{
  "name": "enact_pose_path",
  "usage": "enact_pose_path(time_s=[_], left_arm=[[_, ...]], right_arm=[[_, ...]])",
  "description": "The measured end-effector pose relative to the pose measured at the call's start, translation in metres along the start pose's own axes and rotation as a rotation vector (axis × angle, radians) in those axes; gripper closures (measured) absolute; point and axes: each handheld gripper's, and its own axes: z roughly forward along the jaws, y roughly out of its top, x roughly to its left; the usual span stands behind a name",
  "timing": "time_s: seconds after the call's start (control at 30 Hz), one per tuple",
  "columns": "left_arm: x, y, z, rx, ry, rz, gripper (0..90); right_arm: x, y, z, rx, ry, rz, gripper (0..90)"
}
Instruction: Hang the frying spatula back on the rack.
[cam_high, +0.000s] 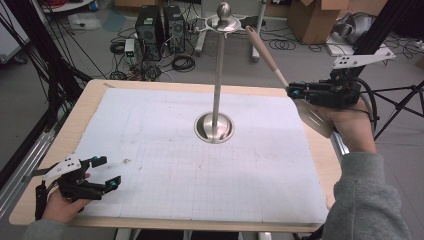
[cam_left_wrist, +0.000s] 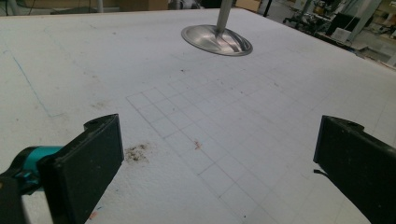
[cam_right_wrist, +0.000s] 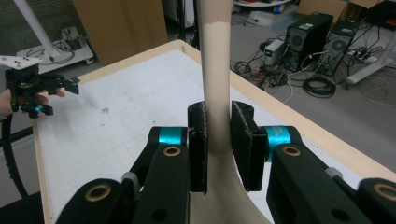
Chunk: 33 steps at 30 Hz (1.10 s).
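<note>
A spatula with a beige handle (cam_high: 265, 52) and a slotted metal blade (cam_high: 315, 116) is held above the table's right edge, handle tilted up and to the left. My right gripper (cam_high: 292, 91) is shut on the handle's lower end; in the right gripper view the pads of the right gripper (cam_right_wrist: 218, 135) press both sides of the spatula handle (cam_right_wrist: 215, 60). A metal stand with a round base (cam_high: 214, 126) and a tall pole topped by hooks (cam_high: 223, 15) rises from the table's middle. My left gripper (cam_high: 107, 172) rests at the near left corner, open, nothing between its pads (cam_left_wrist: 219, 135).
A white gridded sheet (cam_high: 150, 130) covers the wooden table (cam_high: 85, 105). The stand's base (cam_left_wrist: 216, 40) lies far ahead of the left gripper. Computer towers (cam_high: 160, 30), cables and cardboard boxes (cam_high: 312, 17) are on the floor beyond. A tripod (cam_high: 400, 97) stands to the right.
</note>
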Motion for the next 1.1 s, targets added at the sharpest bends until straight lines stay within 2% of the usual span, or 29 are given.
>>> enact_pose_path(time_s=[0.63, 1.1], left_arm=[[0.0, -0.001, 0.0, 0.002, 0.001, -0.004, 2.0], [-0.001, 0.0, 0.0, 0.001, 0.003, -0.003, 2.0]], right_arm=[[0.003, -0.004, 0.015, 0.011, 0.03, -0.008, 77.1], [0.005, -0.006, 0.026, 0.032, 0.023, -0.011, 77.1]])
